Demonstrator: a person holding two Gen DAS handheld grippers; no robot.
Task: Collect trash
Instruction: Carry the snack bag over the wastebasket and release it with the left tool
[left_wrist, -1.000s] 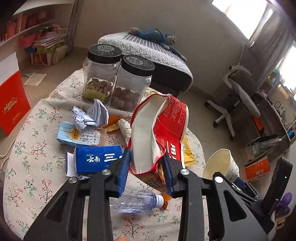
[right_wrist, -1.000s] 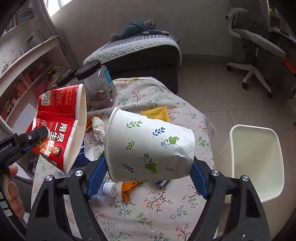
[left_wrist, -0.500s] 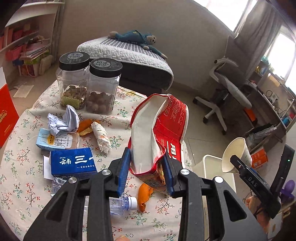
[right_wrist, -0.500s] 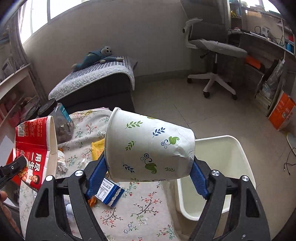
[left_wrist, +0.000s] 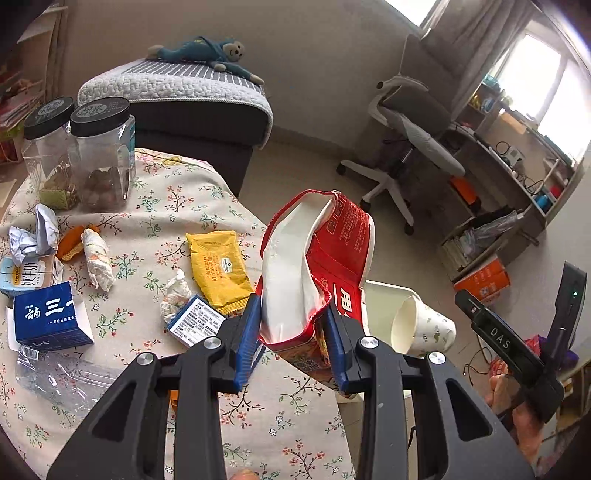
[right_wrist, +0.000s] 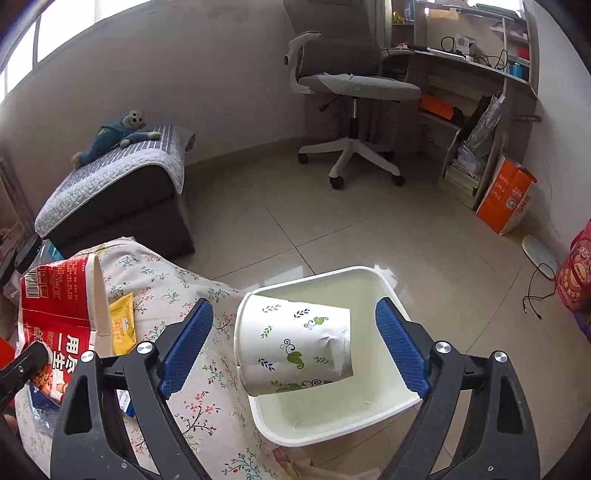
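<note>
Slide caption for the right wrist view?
Right gripper jaws opening, paper cup loose between them above the white bin.

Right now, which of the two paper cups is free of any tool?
The white leaf-printed cup, above the white bin; the opening right tool touches nothing. The left tool grips the crushed red cup.

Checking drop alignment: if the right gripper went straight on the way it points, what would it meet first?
The right gripper, its jaws opening, has the paper cup loose between its pads, so it would likely meet that first. Behind the cup lies the white bin; depth is hard to judge.
</note>
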